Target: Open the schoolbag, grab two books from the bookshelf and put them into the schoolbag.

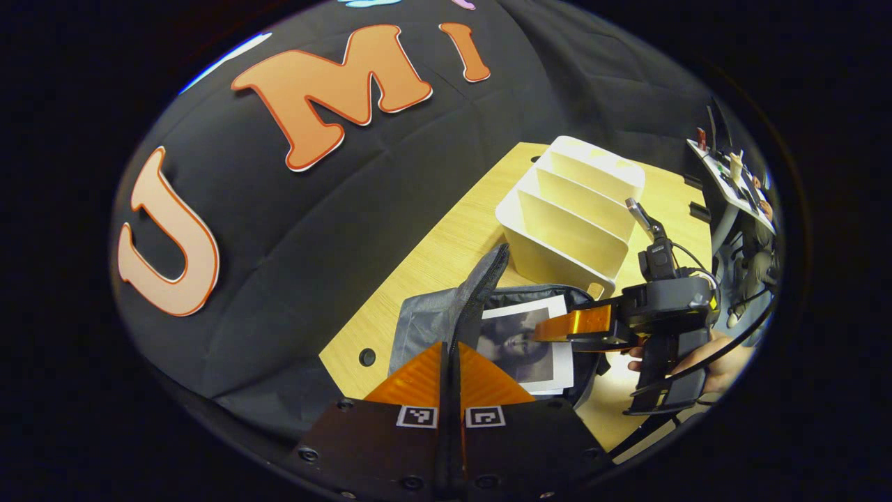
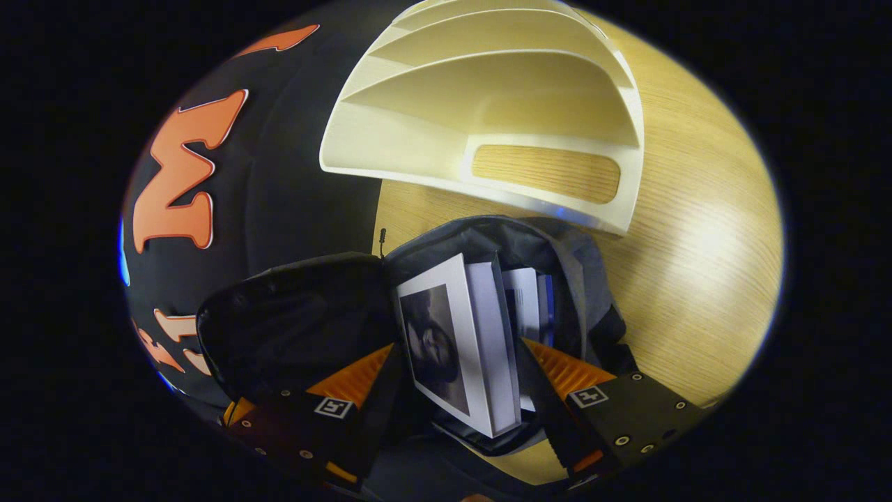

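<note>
Wooden table (image 2: 697,279) carries bookshelf (image 2: 488,104) beyond right gripper (image 2: 456,380), spread around book (image 2: 453,348) in schoolbag (image 2: 571,279); left gripper (image 1: 451,369) pinches its flap (image 1: 474,293).

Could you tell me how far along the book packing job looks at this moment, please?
Done: the schoolbag is open and the bookshelf slots look empty. A white book sits upright in the bag, with what seems a second book behind it. In hand: the left gripper pinches the bag's flap; the right gripper is open around the white book. Left: withdraw both grippers.
</note>
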Available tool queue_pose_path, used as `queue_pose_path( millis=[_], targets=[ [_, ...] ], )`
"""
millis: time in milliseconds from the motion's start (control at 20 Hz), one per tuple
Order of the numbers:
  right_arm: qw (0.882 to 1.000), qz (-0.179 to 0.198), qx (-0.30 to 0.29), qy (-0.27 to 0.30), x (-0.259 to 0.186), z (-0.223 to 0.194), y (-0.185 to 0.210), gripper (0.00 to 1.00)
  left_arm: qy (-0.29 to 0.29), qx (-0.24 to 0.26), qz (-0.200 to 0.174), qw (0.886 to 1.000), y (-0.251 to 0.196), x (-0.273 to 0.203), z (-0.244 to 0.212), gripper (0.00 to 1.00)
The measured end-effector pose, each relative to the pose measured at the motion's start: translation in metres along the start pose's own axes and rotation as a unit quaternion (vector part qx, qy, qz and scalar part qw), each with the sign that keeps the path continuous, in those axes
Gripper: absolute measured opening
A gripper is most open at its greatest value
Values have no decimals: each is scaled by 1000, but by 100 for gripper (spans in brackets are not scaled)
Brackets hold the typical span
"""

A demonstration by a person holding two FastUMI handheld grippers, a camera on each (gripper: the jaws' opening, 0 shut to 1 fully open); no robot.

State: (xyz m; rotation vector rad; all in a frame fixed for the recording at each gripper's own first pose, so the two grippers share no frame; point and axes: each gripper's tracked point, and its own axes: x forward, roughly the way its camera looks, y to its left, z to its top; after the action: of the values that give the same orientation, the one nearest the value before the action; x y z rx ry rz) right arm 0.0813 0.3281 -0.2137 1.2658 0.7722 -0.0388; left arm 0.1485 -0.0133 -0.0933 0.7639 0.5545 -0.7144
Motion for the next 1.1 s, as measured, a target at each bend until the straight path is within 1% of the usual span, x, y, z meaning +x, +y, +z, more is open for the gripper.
queue_pose_path(
  millis=[100,150,200,250,300,350,450,500,550,600,650,700,750,800,850,900,950,1000,1050,1100],
  targets=[
    [1000,-3,-15,10,-22,6,-3,97,4,-14,1,1000,-5,0,-8,0],
    [999,-5,-33,10,-38,16,-6,98,6,-22,-1,1000,-10,1,-11,6],
    [999,-4,-49,8,-55,30,-10,98,8,-30,-3,1000,-17,0,-12,1],
    [998,-3,-55,5,-70,45,-13,98,8,-37,-4,999,-23,0,-13,7],
    [998,-5,-64,4,-84,58,-16,98,14,-43,-1,999,-28,-1,-16,4],
    [997,-11,-74,2,-95,69,-22,98,15,-47,1,999,-32,-5,-14,4],
    [993,-36,-109,7,-116,88,-41,98,12,-69,1,998,-45,-9,-12,7],
    [990,-48,-130,19,-126,94,-48,98,11,-86,-2,996,-55,-11,-13,13],
    [987,-57,-147,28,-134,100,-53,98,13,-100,1,995,-61,-14,-16,17],
    [984,-65,-163,37,-138,104,-55,98,14,-112,6,994,-65,-17,-18,27],
    [979,-75,-186,46,-148,112,-59,98,14,-133,6,991,-75,-17,-20,43],
    [974,-81,-205,51,-154,118,-61,98,18,-152,8,988,-82,-19,-24,41],
    [968,-88,-227,55,-159,125,-62,99,19,-174,2,985,-91,-17,-25,62],
    [959,-93,-261,55,-167,136,-59,99,9,-203,5,979,-97,-17,-22,74],
    [948,-96,-300,49,-177,148,-50,99,-8,-232,16,973,-97,-20,-18,86],
    [935,-91,-341,34,-187,161,-36,99,-34,-254,35,966,-98,-20,-3,98],
    [924,-87,-372,20,-194,171,-24,98,-59,-264,49,962,-95,-19,11,98],
    [910,-78,-408,3,-205,181,-7,98,-86,-276,69,955,-94,-26,25,98],
    [899,-70,-432,-10,-211,186,7,98,-103,-283,83,950,-92,-29,35,98],
    [883,-60,-464,-32,-221,195,27,98,-125,-294,106,942,-87,-37,46,98]
  ],
)
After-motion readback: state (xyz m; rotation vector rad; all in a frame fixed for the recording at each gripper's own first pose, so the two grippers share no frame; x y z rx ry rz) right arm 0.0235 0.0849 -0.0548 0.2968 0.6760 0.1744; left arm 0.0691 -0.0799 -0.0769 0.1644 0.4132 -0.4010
